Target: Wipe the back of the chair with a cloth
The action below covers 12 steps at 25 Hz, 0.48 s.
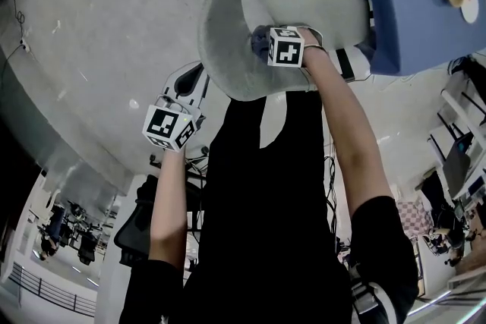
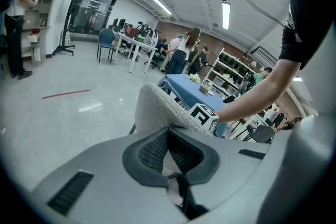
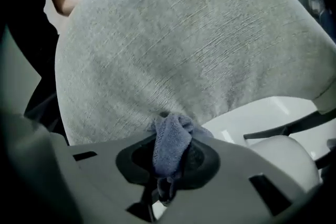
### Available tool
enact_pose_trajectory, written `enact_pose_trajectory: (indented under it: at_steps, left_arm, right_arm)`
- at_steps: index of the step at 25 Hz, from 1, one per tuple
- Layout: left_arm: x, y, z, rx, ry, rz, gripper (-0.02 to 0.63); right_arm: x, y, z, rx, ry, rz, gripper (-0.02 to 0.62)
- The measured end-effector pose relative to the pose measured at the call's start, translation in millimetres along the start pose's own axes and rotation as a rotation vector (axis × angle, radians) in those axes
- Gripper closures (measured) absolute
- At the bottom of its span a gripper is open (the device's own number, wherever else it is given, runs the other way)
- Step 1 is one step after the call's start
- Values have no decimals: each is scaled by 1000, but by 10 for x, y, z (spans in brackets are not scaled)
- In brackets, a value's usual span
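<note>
R arm (image 1: 357, 155) stretched far fwd, forearm bare. R gripper (image 3: 170, 139) at its far end, jaws clamped on a bunched blue cloth (image 3: 169, 149). L arm (image 1: 168, 201) held nearer & further left. L gripper (image 2: 168, 135) points away, jaws together at the tips, nothing btwn them. Grippers well apart.
</note>
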<state>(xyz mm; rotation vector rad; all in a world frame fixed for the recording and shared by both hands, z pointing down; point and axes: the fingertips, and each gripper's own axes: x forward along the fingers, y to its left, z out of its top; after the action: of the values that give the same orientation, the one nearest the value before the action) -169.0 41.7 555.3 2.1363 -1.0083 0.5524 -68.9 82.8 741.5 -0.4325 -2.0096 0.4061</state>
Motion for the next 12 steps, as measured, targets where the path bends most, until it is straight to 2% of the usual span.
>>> enact_pose_trajectory:
  at_steps: [5, 10, 12]
  left_arm:
    - [-7, 0, 27, 5, 5, 1, 583]
    - [6, -10, 27, 14, 14, -2, 583]
    - [9, -4, 26, 12, 15, -1, 583]
  right_arm:
    - [-68, -121, 148, -51, 8, -16, 526]
    - [-166, -310, 305, -20, -60, -68, 526]
    - [-188, -380, 354, -34, -58, -81, 526]
